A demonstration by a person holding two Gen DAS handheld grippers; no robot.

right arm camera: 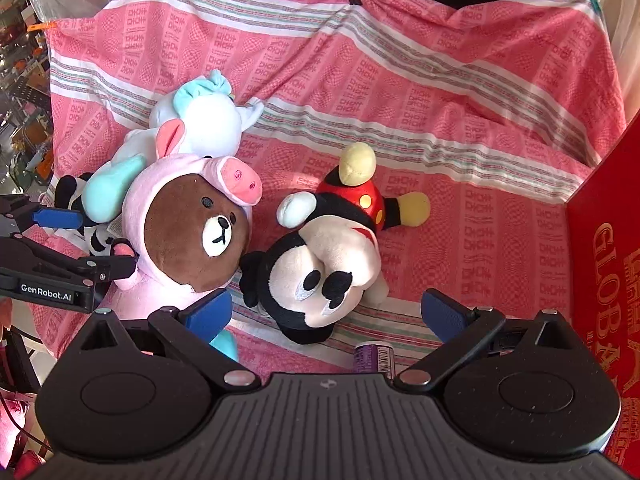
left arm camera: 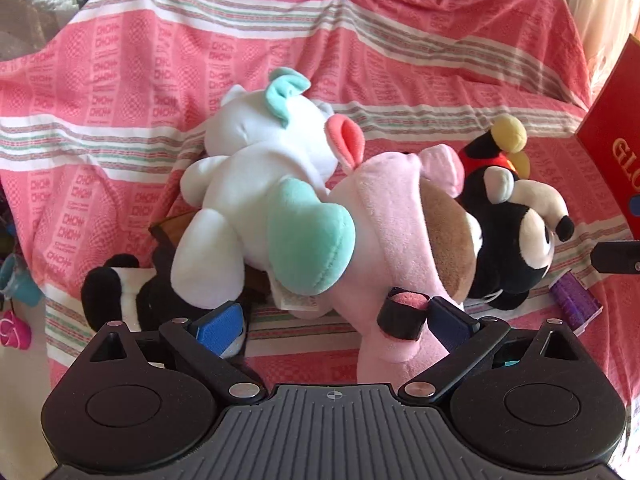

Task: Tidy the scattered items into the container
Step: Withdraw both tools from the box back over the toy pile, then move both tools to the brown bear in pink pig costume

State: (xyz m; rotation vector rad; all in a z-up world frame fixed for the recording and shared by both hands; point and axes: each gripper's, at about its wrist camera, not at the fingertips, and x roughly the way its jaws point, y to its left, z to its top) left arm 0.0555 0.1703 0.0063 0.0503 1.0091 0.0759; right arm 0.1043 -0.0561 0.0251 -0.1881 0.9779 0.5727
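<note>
A plush pile lies on the pink striped cloth [left arm camera: 120, 100]. A white-and-mint plush [left arm camera: 260, 160] [right arm camera: 204, 120] rests on a panda plush [left arm camera: 116, 288] and against a brown bear in a pink pig suit [left arm camera: 392, 208] [right arm camera: 192, 232]. A black mouse plush in red shorts [left arm camera: 508, 216] [right arm camera: 320, 272] lies head-down to the bear's right. My left gripper [left arm camera: 335, 322] is open low against the pile, with the bear's pink leg by its right pad [left arm camera: 452, 322]. My right gripper [right arm camera: 326, 314] stands open just short of the mouse's head. The red box [right arm camera: 600, 260] [left arm camera: 612, 132] stands at the right.
A small purple packet [right arm camera: 374, 356] [left arm camera: 576, 300] lies on the cloth between the mouse and the red box. Teal and pink objects [left arm camera: 16, 304] sit off the cloth's left edge. Bare cloth stretches behind the toys. Shelves and clutter lie beyond the cloth's far edge.
</note>
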